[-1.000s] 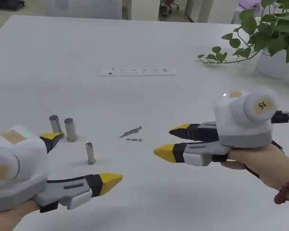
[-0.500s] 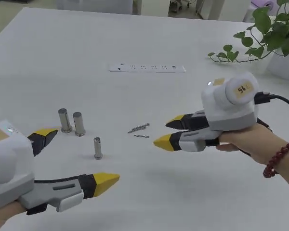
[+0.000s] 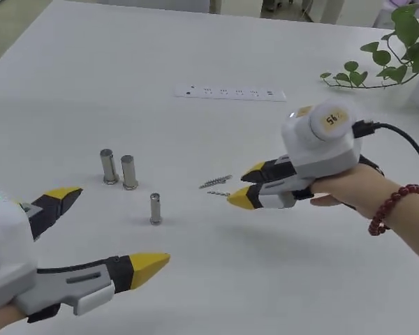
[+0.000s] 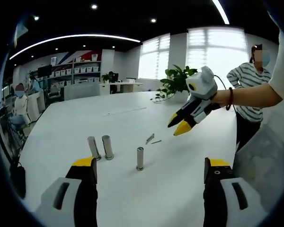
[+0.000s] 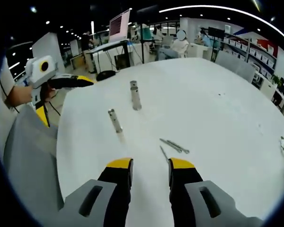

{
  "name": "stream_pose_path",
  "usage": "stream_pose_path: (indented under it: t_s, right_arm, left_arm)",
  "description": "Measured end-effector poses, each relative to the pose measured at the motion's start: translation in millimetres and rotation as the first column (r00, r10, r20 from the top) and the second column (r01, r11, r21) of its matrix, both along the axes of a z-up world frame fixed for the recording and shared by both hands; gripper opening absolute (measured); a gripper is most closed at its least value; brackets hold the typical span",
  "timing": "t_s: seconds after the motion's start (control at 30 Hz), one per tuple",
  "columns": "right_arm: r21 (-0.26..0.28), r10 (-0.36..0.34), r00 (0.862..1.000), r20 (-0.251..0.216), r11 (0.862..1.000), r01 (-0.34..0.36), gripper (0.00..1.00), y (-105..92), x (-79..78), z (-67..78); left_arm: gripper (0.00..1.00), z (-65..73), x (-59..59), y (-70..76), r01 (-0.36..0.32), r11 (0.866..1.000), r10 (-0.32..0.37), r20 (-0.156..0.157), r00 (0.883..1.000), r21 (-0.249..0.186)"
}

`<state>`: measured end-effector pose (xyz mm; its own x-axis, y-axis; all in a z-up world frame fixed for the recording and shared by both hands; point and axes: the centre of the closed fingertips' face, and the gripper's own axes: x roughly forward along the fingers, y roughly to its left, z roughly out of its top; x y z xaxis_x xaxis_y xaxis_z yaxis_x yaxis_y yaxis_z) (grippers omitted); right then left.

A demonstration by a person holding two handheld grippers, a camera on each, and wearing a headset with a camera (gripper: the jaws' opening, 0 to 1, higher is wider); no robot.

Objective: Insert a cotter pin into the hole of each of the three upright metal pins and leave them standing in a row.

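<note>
Three short metal pins stand upright on the white table: two close together [image 3: 109, 166] [image 3: 129, 172] and one apart to their right [image 3: 155, 208]. Two small cotter pins [image 3: 215, 181] [image 3: 218, 193] lie flat further right. My right gripper [image 3: 243, 186] hovers open just right of the cotter pins, its lower tip almost at them; its own view has the cotter pins [image 5: 173, 145] just ahead of its jaws [image 5: 150, 164]. Nearer the front edge, my left gripper [image 3: 112, 227] is wide open and holds nothing, and the pins [image 4: 140, 158] stand ahead of it.
A white power strip [image 3: 229, 92] lies at the middle back of the table. A potted plant [image 3: 405, 42] stands at the back right. A black cable [image 3: 405, 146] trails from the right gripper. People stand in the room behind.
My right gripper has moved left and forward, closer to the cotter pins. The head camera has shifted. The left gripper has drifted a little lower and stays wide open.
</note>
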<state>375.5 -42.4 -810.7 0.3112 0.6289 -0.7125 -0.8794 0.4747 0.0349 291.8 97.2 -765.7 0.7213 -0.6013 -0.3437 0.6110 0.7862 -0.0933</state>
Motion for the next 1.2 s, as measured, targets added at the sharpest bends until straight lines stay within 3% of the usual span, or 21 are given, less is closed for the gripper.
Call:
stream_pose_path:
  t_s: [0.37, 0.43, 0.8, 1.2]
  right_arm:
    - [-0.082, 0.040, 0.998, -0.044, 0.996, -0.044, 0.26, 2.6, 13.3, -23.2]
    - [-0.099, 0.050, 0.998, -0.049, 0.994, -0.054, 0.25, 3.1, 14.6, -26.2]
    - [-0.189, 0.105, 0.992, -0.066, 0.975, -0.116, 0.21, 5.2, 29.2, -39.4]
    - [-0.263, 0.154, 0.981, -0.117, 0.948, -0.180, 0.14, 4.4, 28.7, -52.3]
  left_arm:
    - [0.88, -5.2, -2.6, 8.4, -0.012, 1.000, 0.012, -0.003, 1.000, 0.029]
    - [0.88, -4.9, -2.7, 9.3, -0.016, 1.000, 0.016, -0.004, 1.000, 0.017]
    - [0.83, -6.6, -1.4, 14.1, -0.022, 0.999, 0.022, 0.000, 1.000, 0.031]
    - [0.79, -7.5, -0.6, 14.8, -0.026, 0.999, 0.026, 0.000, 1.000, 0.026]
